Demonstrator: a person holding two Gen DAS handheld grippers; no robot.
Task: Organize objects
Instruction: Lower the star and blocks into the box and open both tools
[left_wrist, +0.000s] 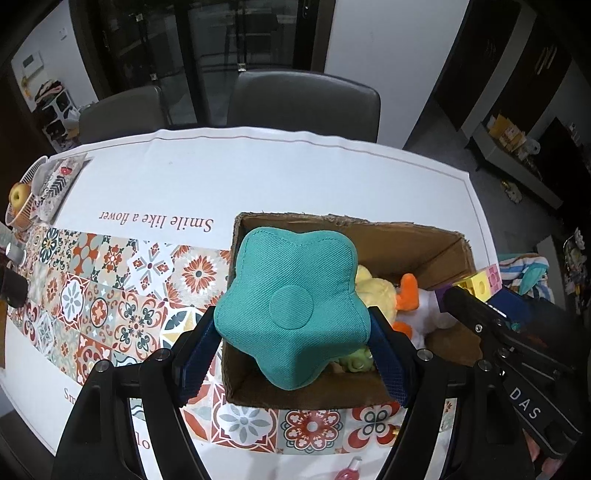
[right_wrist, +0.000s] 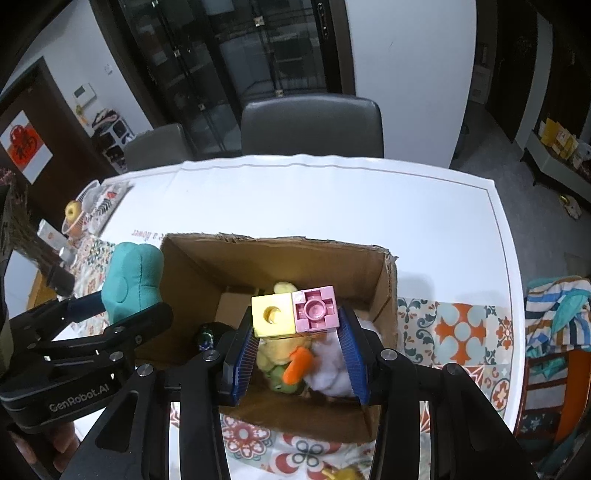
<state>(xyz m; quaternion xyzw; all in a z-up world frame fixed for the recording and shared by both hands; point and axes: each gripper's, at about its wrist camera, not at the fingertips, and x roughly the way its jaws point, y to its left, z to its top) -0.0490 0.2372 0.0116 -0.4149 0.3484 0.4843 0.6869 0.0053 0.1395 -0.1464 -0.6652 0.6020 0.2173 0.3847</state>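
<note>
Left gripper (left_wrist: 291, 343): a teal flower-shaped cushion (left_wrist: 291, 306) is being clasped between the blue pads (left_wrist: 388, 358), one pad pressing on each side of its lower lobes; the jaws are being kept wide by the cushion's bulk.

Right gripper (right_wrist: 295, 347): a joined pair of toy blocks (right_wrist: 295, 312), one yellow and one pink, is being pinched between the ribbed blue pads (right_wrist: 351, 354), with the blocks being carried at the fingertips.

Position of the cushion: it is being held above the left part of the cardboard box (left_wrist: 417, 236), partly over the box's left wall, not yet resting on anything inside.

Position of the blocks: they are being held over the open box, above the toys lying in it, apart from the walls.

Box contents: a yellow plush (left_wrist: 376, 291) with orange parts, a white soft toy (right_wrist: 332, 369) and a small green toy (right_wrist: 280, 380) are being stored at the bottom; a dark marble-like item (right_wrist: 205, 338) is seen near the left wall, too small to identify.

Surroundings: the box is being supported by a table (left_wrist: 258, 173) covered with a patterned cloth (left_wrist: 110, 295); a small pink bottle (left_wrist: 351, 470) is lying on the cloth in front of the box.

Progress: several toys are judged to be already packed; two more are being brought over the box and are still to be let go.

Remaining: the bottle, and a yellowish item at the near edge of the right wrist view, appear to be awaiting collection.
</note>
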